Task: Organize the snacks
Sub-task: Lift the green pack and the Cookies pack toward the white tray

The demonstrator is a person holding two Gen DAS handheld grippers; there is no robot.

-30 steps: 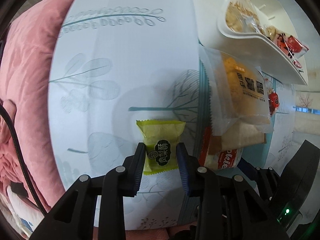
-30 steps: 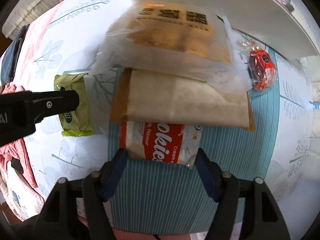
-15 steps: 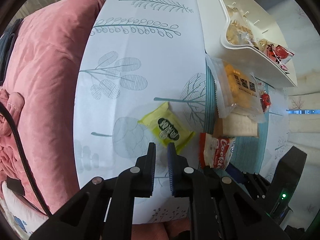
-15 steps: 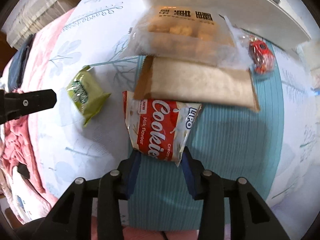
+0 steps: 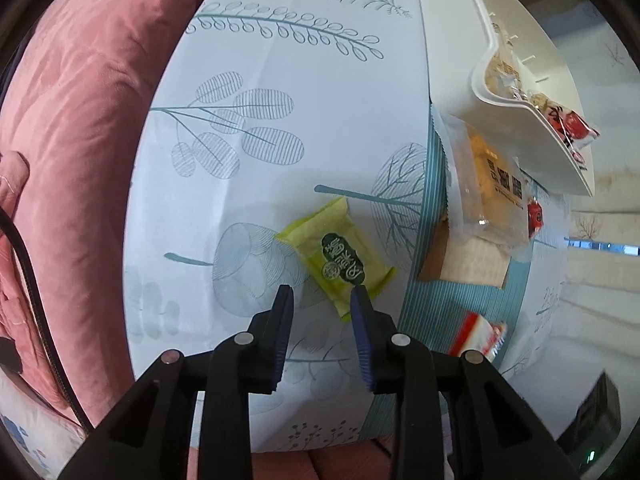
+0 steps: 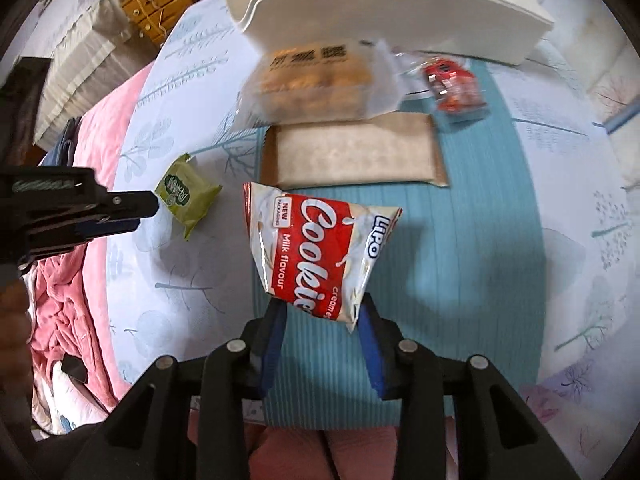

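Observation:
A green snack packet (image 5: 338,258) lies tilted on the leaf-print tablecloth (image 5: 280,100). My left gripper (image 5: 322,294) hangs just above its near corner. Its jaws are opening, and nothing is between them. The right wrist view shows the same green packet (image 6: 186,196) beside the left gripper (image 6: 148,204). My right gripper (image 6: 322,312) is closing on the bottom edge of a red and white cookie packet (image 6: 316,248). It holds that packet up above the teal placemat (image 6: 460,260). The cookie packet (image 5: 478,336) also shows blurred in the left wrist view.
A white tray (image 6: 360,8) with several snacks stands at the far edge. In front of it lie a clear bag of pastry (image 6: 316,84), a flat brown packet (image 6: 356,156) and a red wrapped sweet (image 6: 456,84). A pink blanket (image 5: 80,120) lies along the left side.
The left gripper let go of the green packet, which now lies turned on the cloth, and drew back. The right gripper closed on the cookie packet and lifted it off the mat.

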